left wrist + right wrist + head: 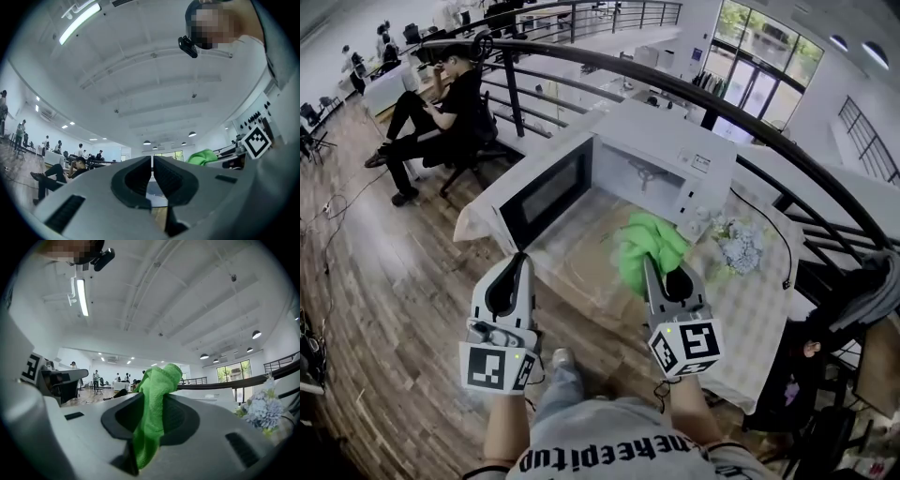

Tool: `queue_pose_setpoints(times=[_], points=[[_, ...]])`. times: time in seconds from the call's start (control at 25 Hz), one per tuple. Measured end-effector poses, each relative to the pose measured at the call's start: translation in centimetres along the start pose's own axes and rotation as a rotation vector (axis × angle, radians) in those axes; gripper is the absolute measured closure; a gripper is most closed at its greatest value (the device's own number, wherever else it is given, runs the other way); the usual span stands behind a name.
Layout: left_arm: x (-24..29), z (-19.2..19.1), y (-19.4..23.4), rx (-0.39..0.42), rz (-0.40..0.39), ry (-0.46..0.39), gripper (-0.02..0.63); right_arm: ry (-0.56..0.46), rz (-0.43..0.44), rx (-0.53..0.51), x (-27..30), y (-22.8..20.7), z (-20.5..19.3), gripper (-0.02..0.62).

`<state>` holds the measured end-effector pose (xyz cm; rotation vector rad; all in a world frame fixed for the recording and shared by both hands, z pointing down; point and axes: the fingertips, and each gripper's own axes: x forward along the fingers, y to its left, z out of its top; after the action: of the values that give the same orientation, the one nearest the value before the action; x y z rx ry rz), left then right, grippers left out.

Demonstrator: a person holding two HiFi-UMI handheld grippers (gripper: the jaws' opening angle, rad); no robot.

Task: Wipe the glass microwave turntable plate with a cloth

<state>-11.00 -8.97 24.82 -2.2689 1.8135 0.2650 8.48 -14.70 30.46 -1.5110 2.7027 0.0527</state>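
Cannot pick out the glass turntable plate with any certainty in the head view. Probably out of the microwave point(675, 155) already, judging by the bare drive hub point(645, 172) in the open cavity. Perhaps lying on the counter point(741, 319) just in front of the microwave, below the green cloth point(649, 246), where clear glass would hardly show. Impossible to call wiped or unwiped from here.

Gripping that cloth firmly with the right gripper point(667, 279): fingers point(183, 416) clenched on a fold, with the bulk bunched beyond the tips and raised above the spot in front of the microwave. Holding nothing with the left gripper point(514, 277): fingers point(133, 180) pressed together but for a thin slit, with nothing in it. Hovers on the near side of the microwave's swung-open door point(546, 192).

Early in the job, by the look of things: door open, cloth in hand, cavity seemingly emptied. No sign of the cloth touching any plate yet. Left to do, as judged: bring the cloth down onto the glass and rub across the whole face and rim, perhaps steadying it with the left gripper.

Further out: pale flowers point(739, 246) on the counter just right of the microwave in the head view, a dark railing point(581, 56) behind the microwave, and a seated person point(441, 103) well beyond it to the left.
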Motion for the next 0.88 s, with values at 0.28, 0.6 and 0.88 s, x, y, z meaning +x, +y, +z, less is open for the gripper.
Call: queue_pose_setpoints(times=[0.28,0.6,0.88], points=[[5.2,-2.2,3.7,-0.015,-0.055,0.010,0.591,0.057,-0.034,0.008,6.6,-0.5,-2.1,0.500],[8.8,-4.4,5.8,-0.037,-0.138,0.017,0.591,0.172,-0.055,0.074,11.8,-0.8,-6.3,0.500],[10.0,-8.0,6.8,-0.063,-0.208,0.072,0.591,0.386,-0.098,0.118,14.5,-1.1,-14.2,0.502]])
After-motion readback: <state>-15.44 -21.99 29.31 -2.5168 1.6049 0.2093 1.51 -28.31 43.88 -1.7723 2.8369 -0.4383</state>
